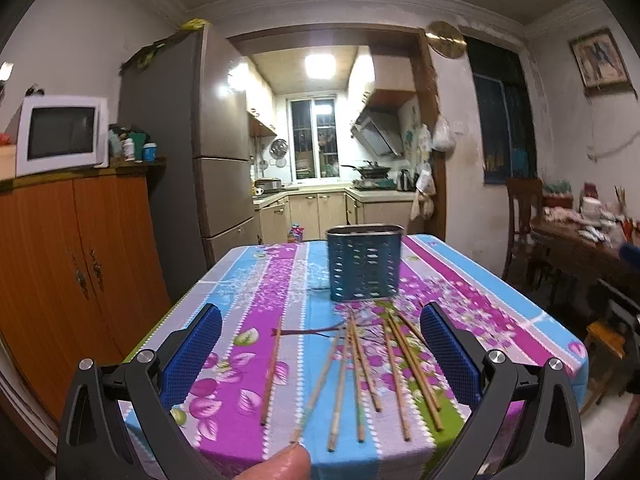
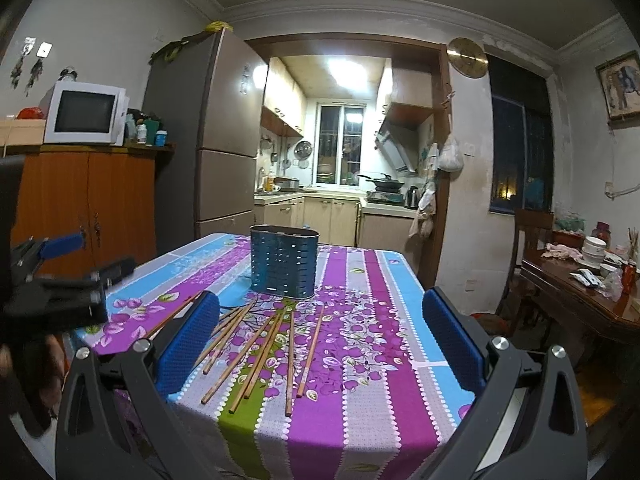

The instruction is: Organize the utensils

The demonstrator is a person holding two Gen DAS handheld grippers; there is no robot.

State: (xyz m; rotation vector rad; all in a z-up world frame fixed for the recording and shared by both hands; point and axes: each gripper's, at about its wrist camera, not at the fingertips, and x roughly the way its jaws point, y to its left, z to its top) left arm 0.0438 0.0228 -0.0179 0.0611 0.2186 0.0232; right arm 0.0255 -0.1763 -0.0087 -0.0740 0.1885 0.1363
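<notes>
The left gripper (image 1: 320, 356) hangs above the near edge of the table (image 1: 520, 300), level and pointing toward the kitchen, its blue pads spread wide with nothing between them. A fingertip (image 1: 280, 466) shows at the bottom of the left wrist view. The right gripper (image 2: 320, 340) sits in a similar pose further right, also wide apart and empty. The chopsticks (image 1: 360, 372) lie loose and fanned out on the flowered tablecloth (image 2: 360, 360), just in front of the upright blue perforated holder (image 1: 364, 262). No writing is readable.
</notes>
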